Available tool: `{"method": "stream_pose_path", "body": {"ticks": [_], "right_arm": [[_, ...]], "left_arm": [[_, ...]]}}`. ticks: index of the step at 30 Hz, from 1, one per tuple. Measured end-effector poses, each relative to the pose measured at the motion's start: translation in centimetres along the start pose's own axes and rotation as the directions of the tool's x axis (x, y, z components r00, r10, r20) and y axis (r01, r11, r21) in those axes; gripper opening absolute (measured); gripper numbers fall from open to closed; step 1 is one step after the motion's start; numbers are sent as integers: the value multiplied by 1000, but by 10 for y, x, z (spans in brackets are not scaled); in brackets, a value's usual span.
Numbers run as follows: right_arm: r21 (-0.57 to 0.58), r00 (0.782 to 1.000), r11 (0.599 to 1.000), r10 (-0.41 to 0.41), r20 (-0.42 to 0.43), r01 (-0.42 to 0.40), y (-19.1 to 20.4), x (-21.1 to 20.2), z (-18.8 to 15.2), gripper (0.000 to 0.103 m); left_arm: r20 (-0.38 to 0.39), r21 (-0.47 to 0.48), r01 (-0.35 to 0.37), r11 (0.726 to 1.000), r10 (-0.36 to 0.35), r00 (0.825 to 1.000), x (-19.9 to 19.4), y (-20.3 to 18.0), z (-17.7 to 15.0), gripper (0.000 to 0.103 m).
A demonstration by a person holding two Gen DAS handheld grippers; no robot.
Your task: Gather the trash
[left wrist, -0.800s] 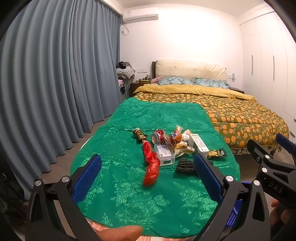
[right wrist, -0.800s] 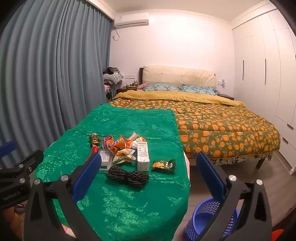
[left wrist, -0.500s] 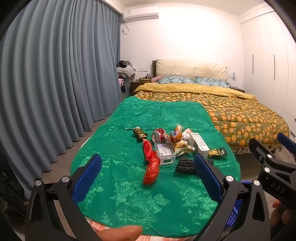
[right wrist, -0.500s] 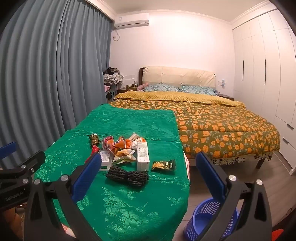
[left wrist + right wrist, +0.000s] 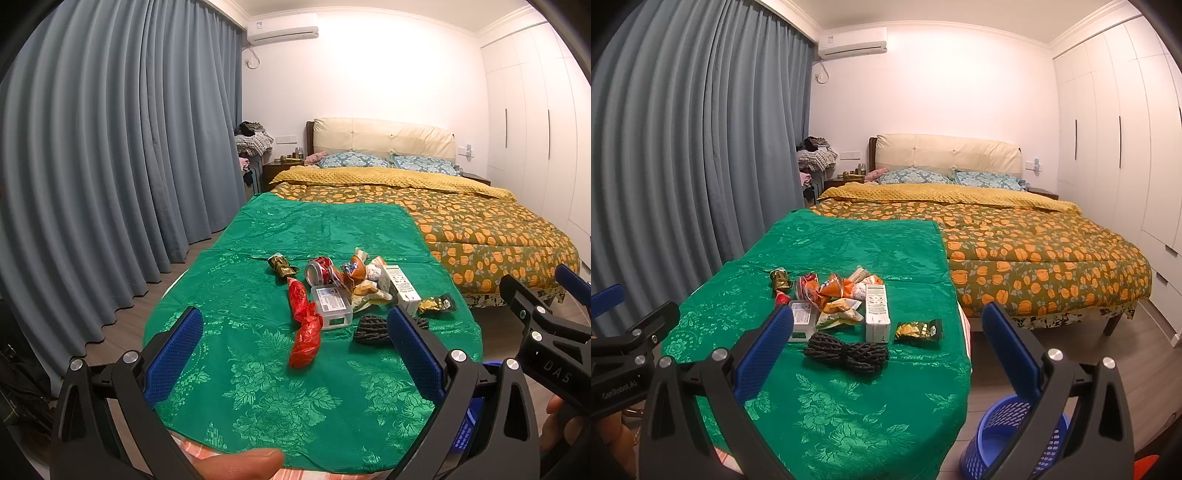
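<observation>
Trash pile (image 5: 343,291) on table (image 5: 258,387), basket (image 5: 1012,439) right, bed (image 5: 1034,243) behind.

Green floral tablecloth (image 5: 258,369), red wrapper (image 5: 304,325), blue basket (image 5: 1008,439)

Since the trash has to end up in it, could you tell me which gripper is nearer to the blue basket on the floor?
Right. The right gripper hangs by the table's right edge, with the blue basket just below it. The left gripper is over the table's near middle, farther left.

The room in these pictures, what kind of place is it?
A home bedroom: a made bed with pillows, a white wardrobe, full-length curtains.
</observation>
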State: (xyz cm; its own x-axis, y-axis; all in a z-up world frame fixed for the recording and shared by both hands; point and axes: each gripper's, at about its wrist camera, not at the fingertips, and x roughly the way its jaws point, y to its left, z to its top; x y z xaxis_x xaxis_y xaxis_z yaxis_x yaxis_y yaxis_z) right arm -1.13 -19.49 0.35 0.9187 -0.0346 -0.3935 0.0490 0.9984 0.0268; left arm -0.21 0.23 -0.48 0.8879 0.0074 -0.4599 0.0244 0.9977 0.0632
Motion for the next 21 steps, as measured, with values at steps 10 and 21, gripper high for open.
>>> {"method": "stream_pose_path", "body": {"ticks": [10,21], "right_arm": [[4,1000,1000,5,2,-5,-2,0,0,99],[5,1000,1000,7,0,-7,-3,0,0,99]], "left_arm": [[-6,0,-1,1000,1,1000,5,2,1,99],[-6,2,-3,1000,3,1000,5,2,1,99]]}}
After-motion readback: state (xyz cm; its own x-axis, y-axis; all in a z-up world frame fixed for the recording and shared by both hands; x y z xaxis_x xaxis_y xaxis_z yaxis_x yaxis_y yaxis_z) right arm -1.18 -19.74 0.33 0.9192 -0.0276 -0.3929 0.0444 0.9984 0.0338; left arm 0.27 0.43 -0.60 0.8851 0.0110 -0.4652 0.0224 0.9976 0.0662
